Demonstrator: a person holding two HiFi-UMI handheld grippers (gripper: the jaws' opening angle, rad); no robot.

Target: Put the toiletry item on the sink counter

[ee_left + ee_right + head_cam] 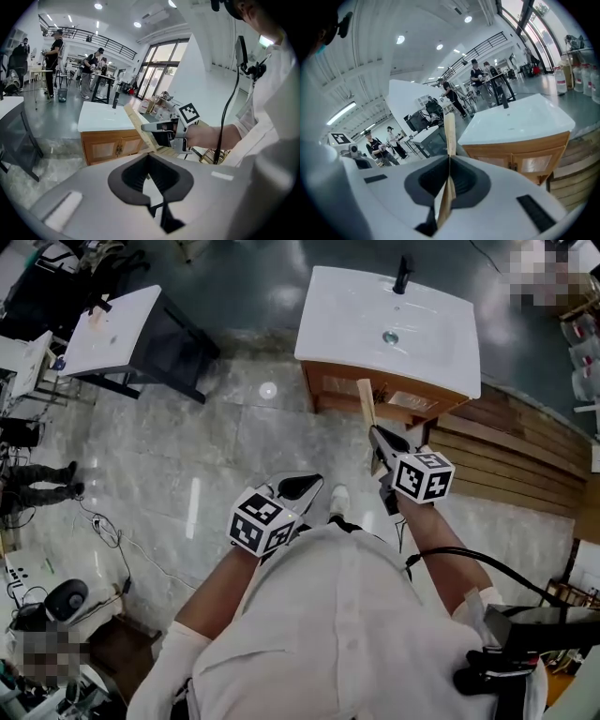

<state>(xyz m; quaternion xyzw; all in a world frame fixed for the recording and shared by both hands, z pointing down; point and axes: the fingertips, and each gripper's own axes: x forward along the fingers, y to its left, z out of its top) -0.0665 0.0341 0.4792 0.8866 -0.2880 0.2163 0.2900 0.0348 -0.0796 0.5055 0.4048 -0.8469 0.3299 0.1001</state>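
Observation:
The toiletry item (pixel 366 401) is a long flat pale wooden piece. My right gripper (pixel 378 448) is shut on its lower end, and it sticks out ahead toward the sink cabinet. In the right gripper view the wooden item (pixel 449 133) stands upright between the pressed jaws of the right gripper (pixel 449 158). The white sink counter (pixel 422 343) with its black faucet (pixel 403 274) lies ahead on a wooden cabinet, seen too as the sink counter (pixel 520 119). My left gripper (pixel 302 488) is shut and empty, lower left of the right one; its jaws meet at the left gripper (pixel 149 157).
A second white top (pixel 112 329) on a dark stand is at the far left. Stacked wooden planks (pixel 506 460) lie right of the cabinet. Cables and gear (pixel 103 526) lie on the floor at the left. People stand in the background (pixel 54 61).

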